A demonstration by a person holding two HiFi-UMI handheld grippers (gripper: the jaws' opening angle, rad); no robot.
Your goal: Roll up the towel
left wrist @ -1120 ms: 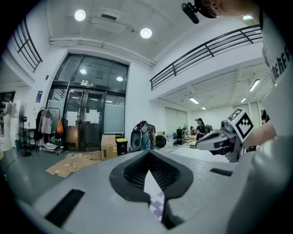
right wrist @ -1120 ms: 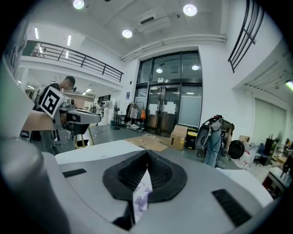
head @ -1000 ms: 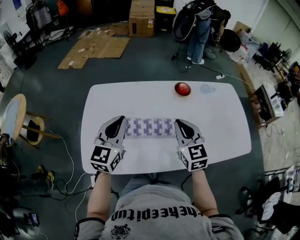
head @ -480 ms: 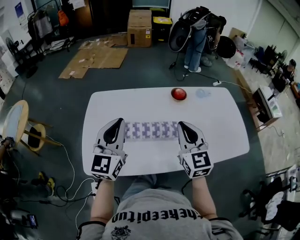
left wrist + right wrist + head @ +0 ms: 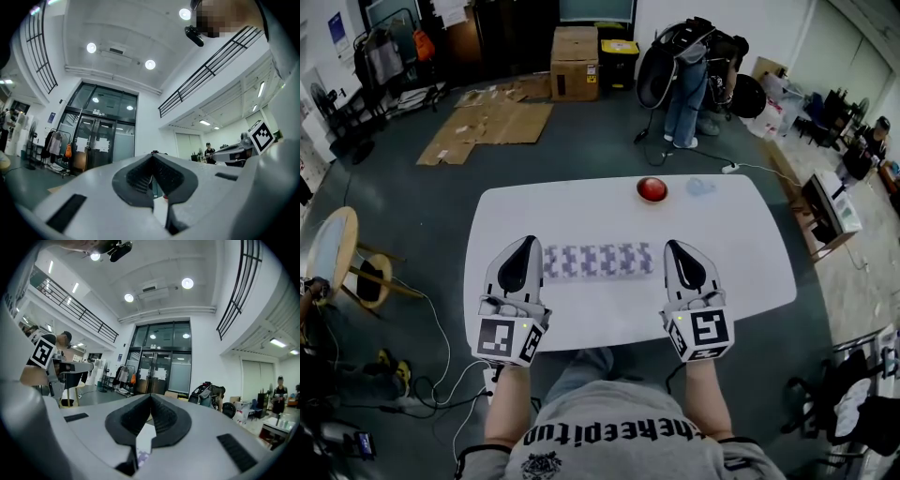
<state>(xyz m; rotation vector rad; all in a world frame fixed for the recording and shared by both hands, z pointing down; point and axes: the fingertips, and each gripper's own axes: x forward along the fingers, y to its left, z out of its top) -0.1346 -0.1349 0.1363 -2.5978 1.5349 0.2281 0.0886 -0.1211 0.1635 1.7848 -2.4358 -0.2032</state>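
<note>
The rolled towel (image 5: 598, 261) lies on the white table (image 5: 741, 253). The left claw (image 5: 528, 241) at its 9 o'clock and the right claw (image 5: 673, 245) at 3 o'clock are both closed tight, holding nothing. A red button (image 5: 652, 189) sits at 1 o'clock. Flat cardboard (image 5: 487, 117) lies on the grey floor (image 5: 600, 131).

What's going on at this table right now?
A person holds a claw in each hand over a white table. The patterned towel lies between them as a narrow band, seemingly already rolled. The left claw and right claw are both shut and empty, one beside each end of the towel.
</note>
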